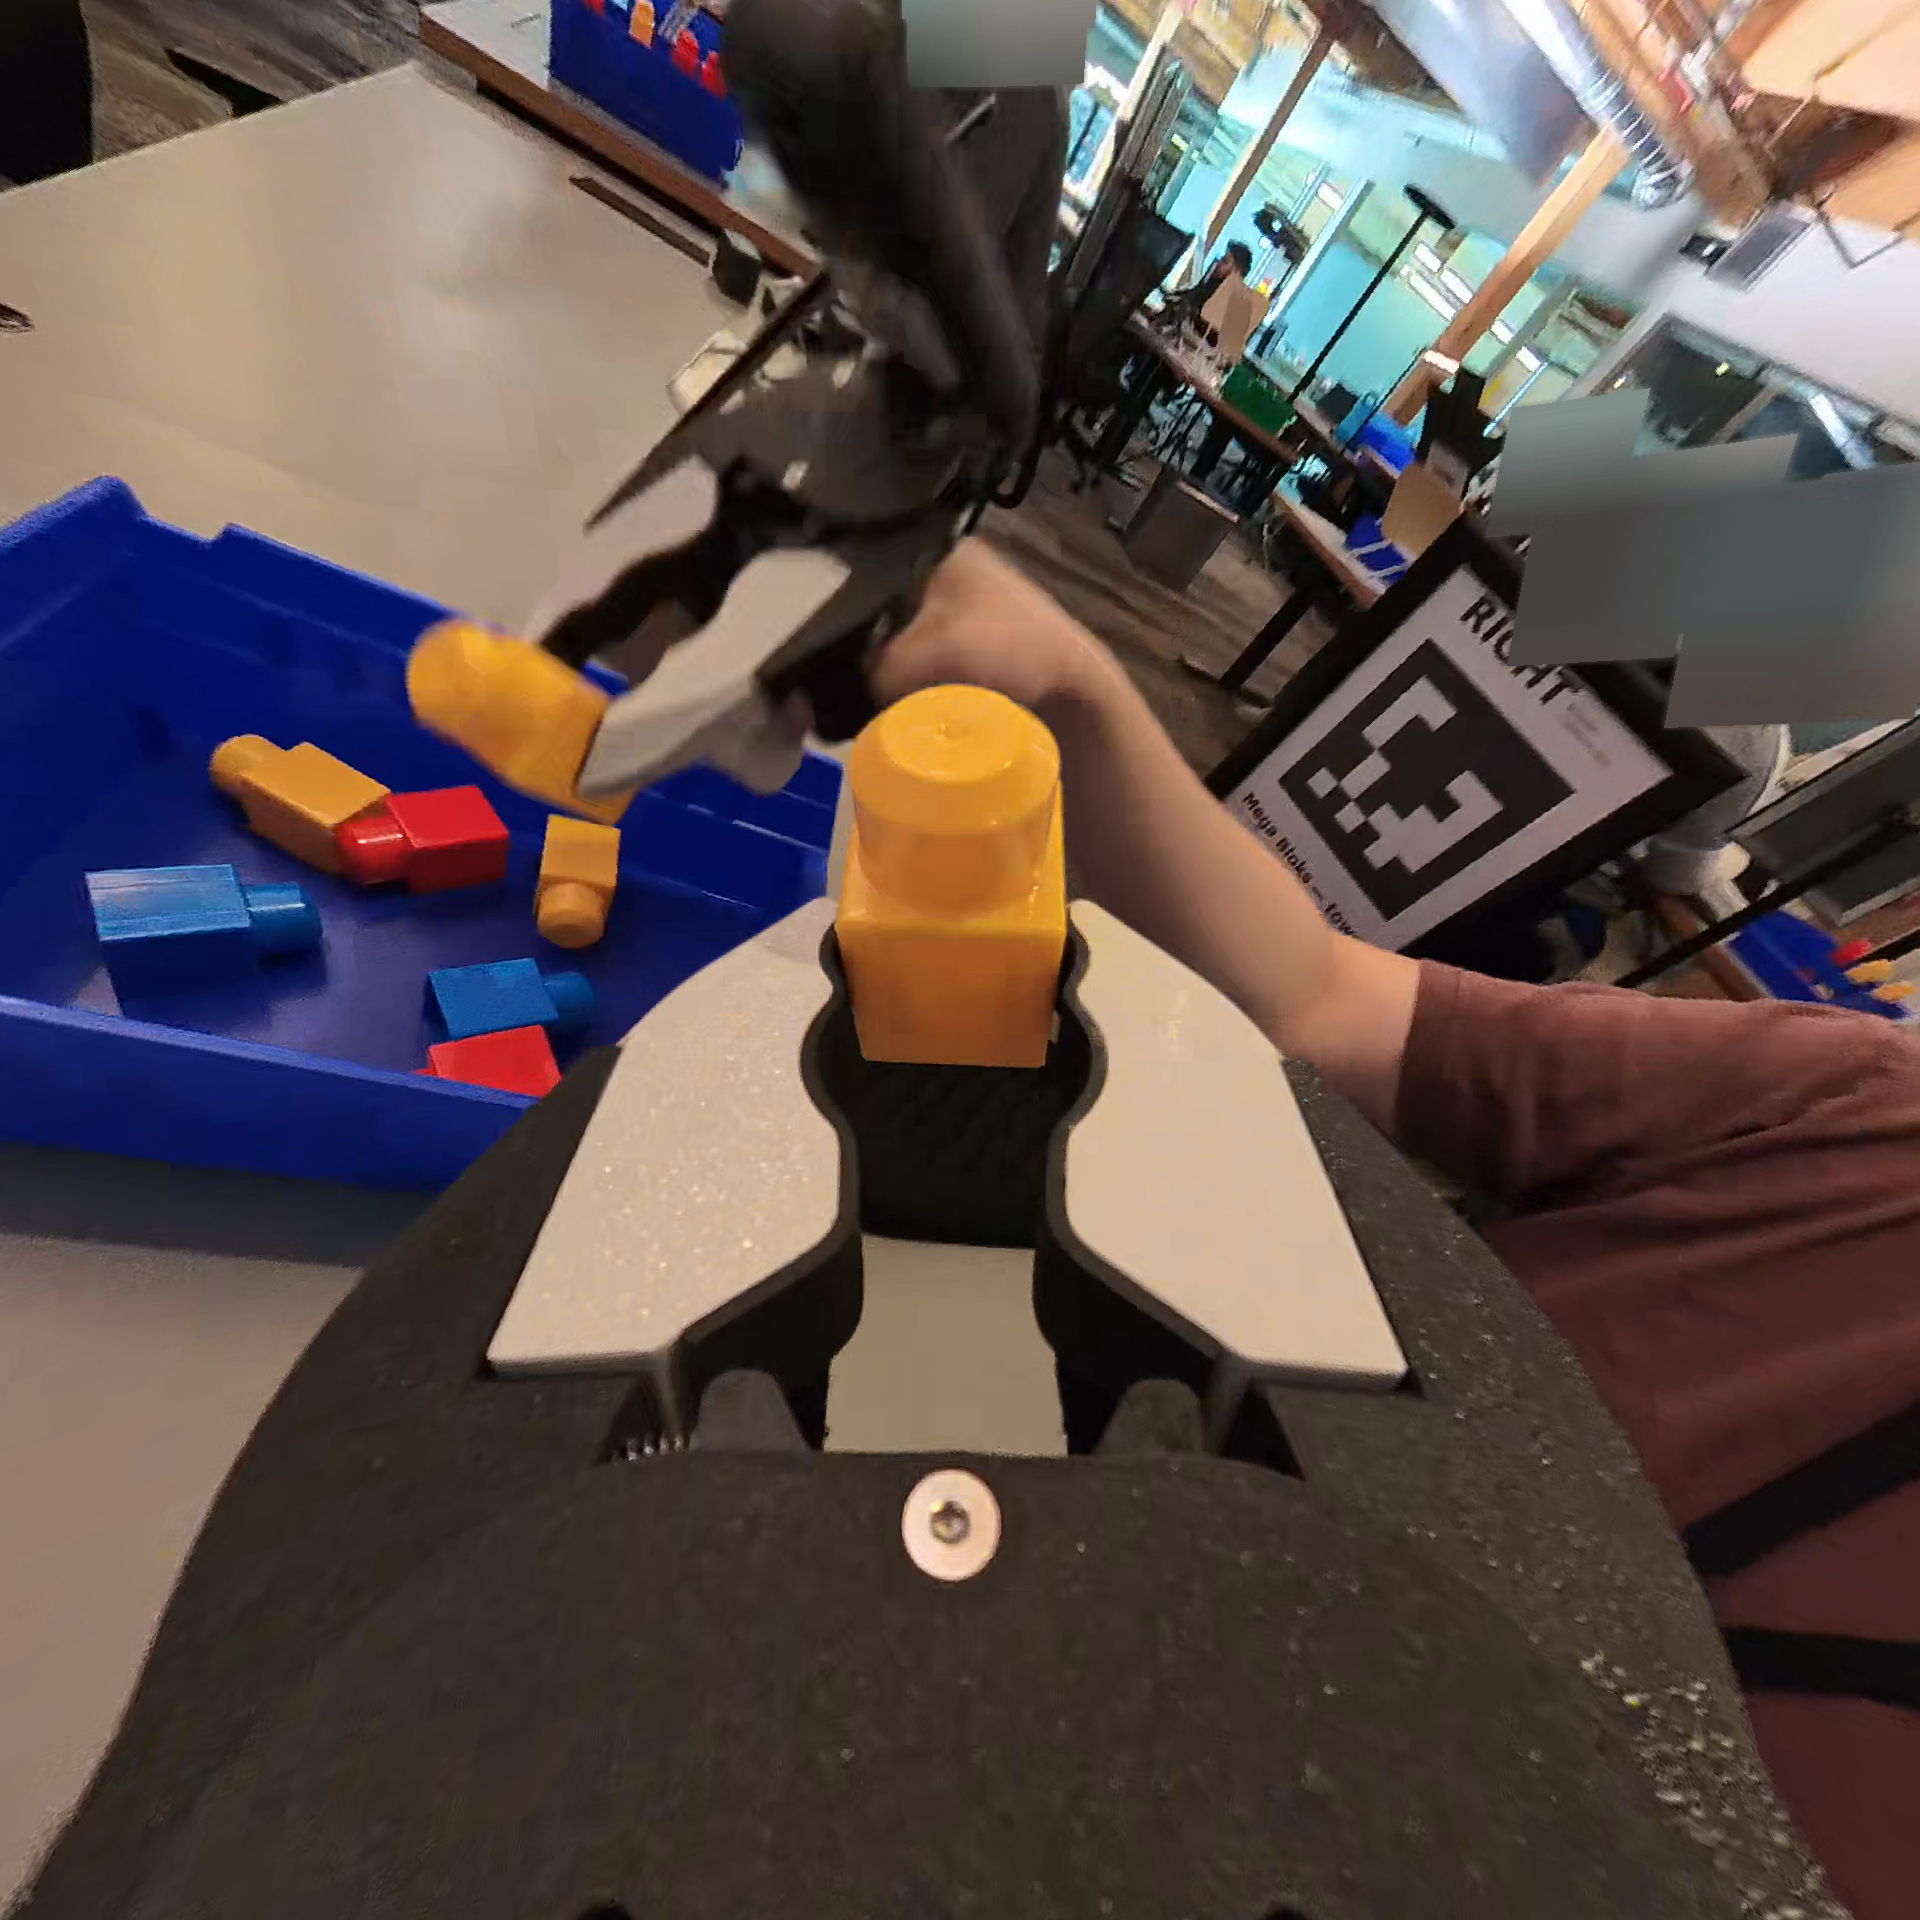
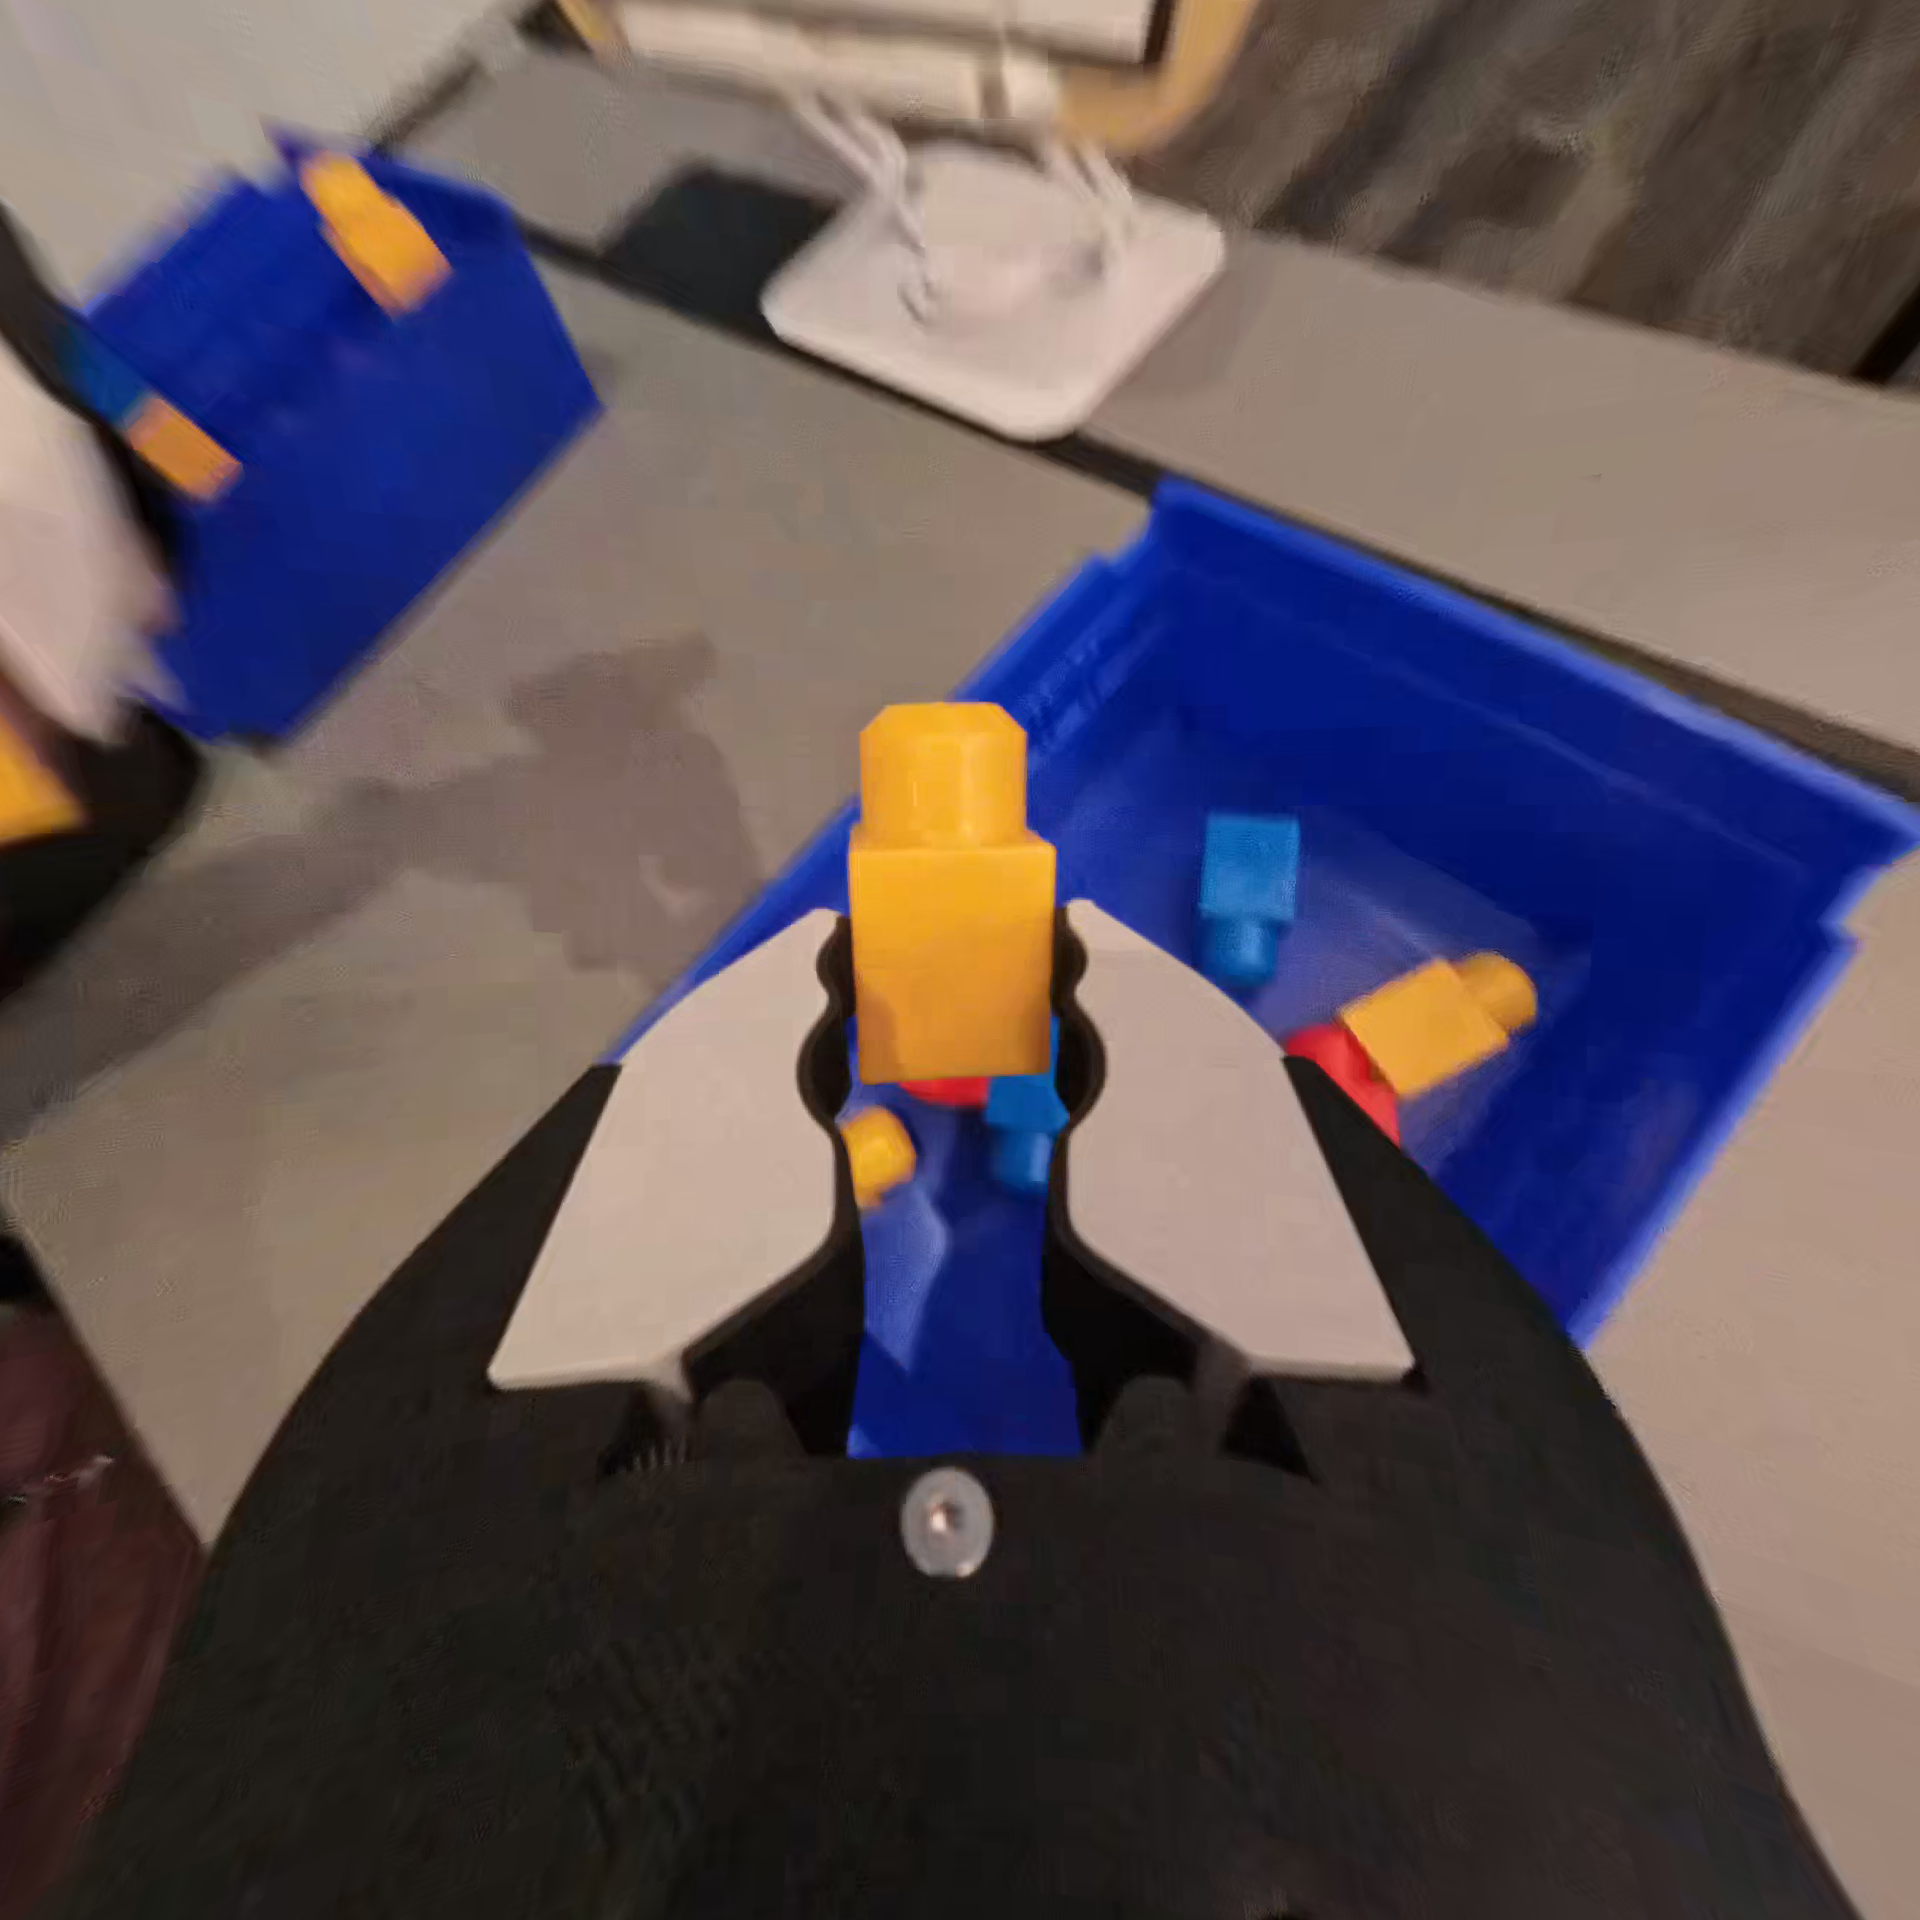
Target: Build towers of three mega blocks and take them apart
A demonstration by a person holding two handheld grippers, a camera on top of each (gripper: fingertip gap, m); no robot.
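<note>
Left gripper, black body with grey finger plates: clamped on one glossy yellow-orange plastic block, single round stud pointing away from the camera, both pads pressed against its square base. Right gripper, same build: clamped on a second yellow-orange plastic block, stud forward, held above the near corner of an open blue plastic bin; in the left wrist view this gripper appears blurred over the same bin. Bin contents, lying loose on their sides: two yellow-orange blocks, two red blocks, two blue blocks. Second blue plastic bin, well apart on the grey tabletop, with yellow-orange blocks showing, blurred. White stand base at the far table edge. Framed black-and-white marker card beside the person's forearm.
</note>
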